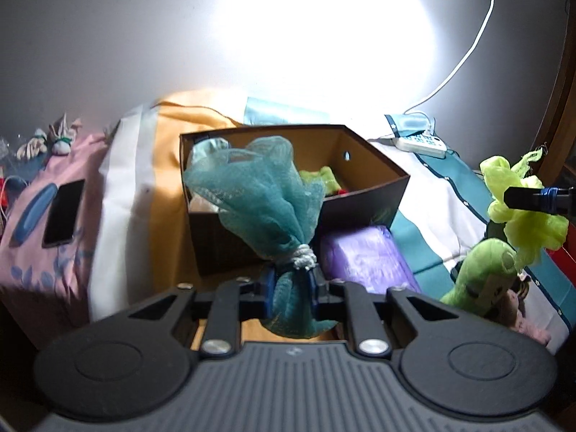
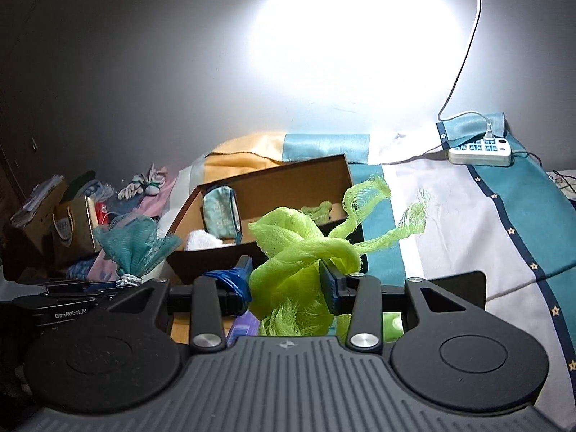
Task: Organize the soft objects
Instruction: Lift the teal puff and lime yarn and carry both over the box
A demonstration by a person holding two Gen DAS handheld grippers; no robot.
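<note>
Clutter of small soft items sits far left on the bed (image 1: 118, 194). Left gripper (image 1: 291, 288) fingers pinch a teal mesh pouf (image 1: 259, 198) before the open cardboard box (image 1: 363, 194), already holding several soft things. Right gripper (image 2: 288, 284) fingers pinch a lime gauze cloth (image 2: 295, 252). Purple pack (image 1: 367, 259) and green plush (image 1: 482, 273) remain outside, so the task seems roughly midway.
</note>
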